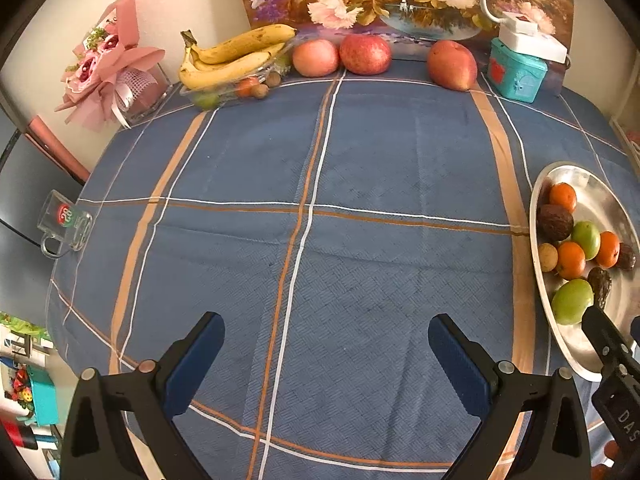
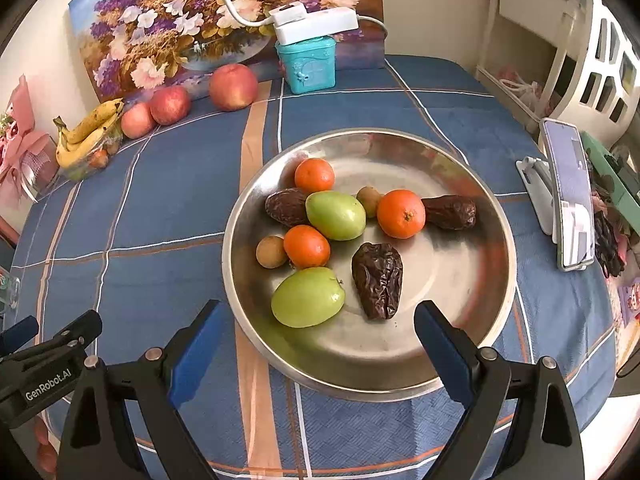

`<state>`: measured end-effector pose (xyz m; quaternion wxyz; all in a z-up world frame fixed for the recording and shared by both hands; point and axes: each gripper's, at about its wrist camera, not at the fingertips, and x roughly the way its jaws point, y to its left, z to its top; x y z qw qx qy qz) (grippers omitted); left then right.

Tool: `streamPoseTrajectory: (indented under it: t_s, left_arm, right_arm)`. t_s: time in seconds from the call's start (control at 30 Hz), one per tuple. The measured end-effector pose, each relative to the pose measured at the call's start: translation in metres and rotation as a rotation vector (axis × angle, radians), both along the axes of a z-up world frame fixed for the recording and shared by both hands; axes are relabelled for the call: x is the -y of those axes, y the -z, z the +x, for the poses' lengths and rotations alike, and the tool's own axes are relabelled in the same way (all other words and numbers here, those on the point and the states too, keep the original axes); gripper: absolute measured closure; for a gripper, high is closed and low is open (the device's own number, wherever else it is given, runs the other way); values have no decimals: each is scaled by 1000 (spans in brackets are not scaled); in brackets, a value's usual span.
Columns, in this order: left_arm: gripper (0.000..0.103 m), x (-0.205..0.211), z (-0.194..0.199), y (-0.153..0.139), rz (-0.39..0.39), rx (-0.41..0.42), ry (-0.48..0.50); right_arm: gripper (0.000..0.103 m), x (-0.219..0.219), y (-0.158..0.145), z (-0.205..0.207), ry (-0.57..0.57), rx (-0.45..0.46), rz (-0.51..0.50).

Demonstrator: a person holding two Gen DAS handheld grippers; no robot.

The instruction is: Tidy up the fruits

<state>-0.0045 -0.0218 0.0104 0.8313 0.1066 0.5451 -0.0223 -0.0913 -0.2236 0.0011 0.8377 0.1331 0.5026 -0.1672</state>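
A round steel plate (image 2: 472,320) holds three small oranges (image 2: 401,213), two green fruits (image 2: 307,297), three dark dates (image 2: 378,279) and two small brown fruits (image 2: 271,252). My right gripper (image 2: 316,340) is open and empty, hovering over the plate's near rim. My left gripper (image 1: 326,354) is open and empty above bare blue cloth, left of the plate (image 1: 580,344). At the back, a glass dish (image 1: 224,88) holds bananas (image 1: 232,56) and small fruits. Three red apples (image 1: 365,54) stand beside it along the painting.
A teal box (image 2: 308,65) with a white power strip stands at the back. A pink bouquet (image 1: 108,76) sits back left, a glass mug (image 1: 66,222) at the left table edge. A phone on a stand (image 2: 568,196) is right of the plate.
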Motion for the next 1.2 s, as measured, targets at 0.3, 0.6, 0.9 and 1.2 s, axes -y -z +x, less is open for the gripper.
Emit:
streamPoseTrajectory:
  t_s: [0.3, 0.6, 0.9, 1.2]
  left_arm:
    - [0, -7, 3, 0, -23, -9, -19]
    - [0, -6, 3, -2, -26, -3, -22]
    - [0, -6, 2, -3, -28, -2, -23]
    - [0, -6, 2, -3, -30, -3, -22]
  right_arm:
    - [8, -1, 2, 0, -2, -11, 7]
    - [8, -3, 3, 1, -4, -16, 7]
    - [8, -2, 3, 1, -5, -16, 6]
    - [8, -3, 4, 1, -7, -19, 6]
